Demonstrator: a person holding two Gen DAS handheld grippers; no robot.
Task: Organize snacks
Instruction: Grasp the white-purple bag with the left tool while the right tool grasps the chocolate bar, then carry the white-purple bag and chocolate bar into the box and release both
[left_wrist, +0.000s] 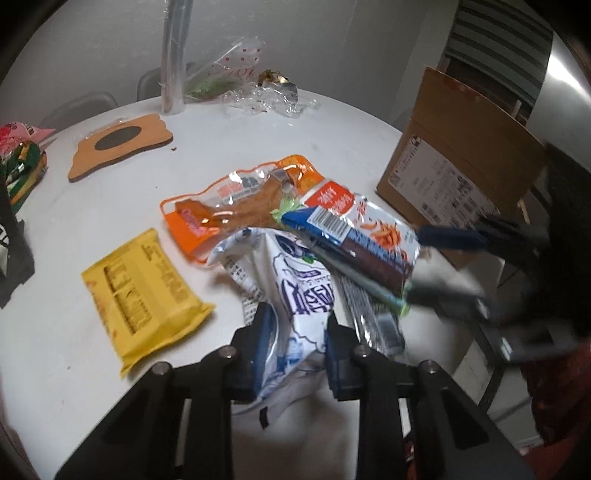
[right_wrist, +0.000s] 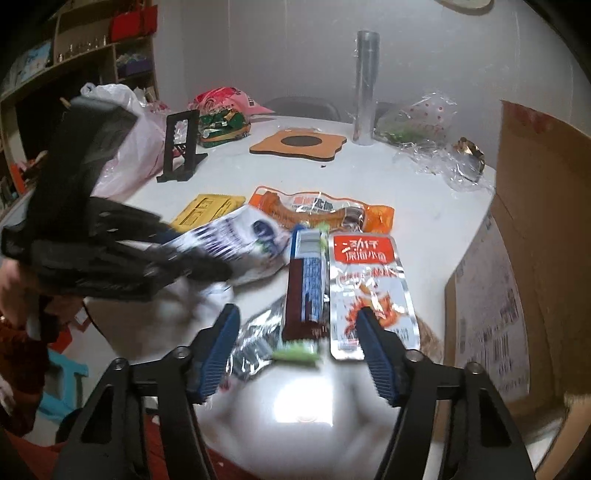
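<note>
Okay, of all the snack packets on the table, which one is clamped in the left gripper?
The white packet with blue print, pinched by the left gripper; the others lie unpinched.

Five loose snack packets lie together on the worktop (right_wrist: 424, 192): one yellow packet (left_wrist: 142, 295), one orange pouch (left_wrist: 236, 206), one white-and-blue bag (left_wrist: 295, 288), one dark bar (right_wrist: 306, 291), one red-and-silver sachet (right_wrist: 369, 280). One cardboard box (left_wrist: 461, 162). One cork mat (right_wrist: 299, 144). One silver roll (right_wrist: 365, 88). Two hand-held grippers.

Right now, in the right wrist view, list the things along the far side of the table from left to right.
Black stand → green snack bag → cork coaster → silver foil roll → clear dotted wrapper → cardboard box.
</note>
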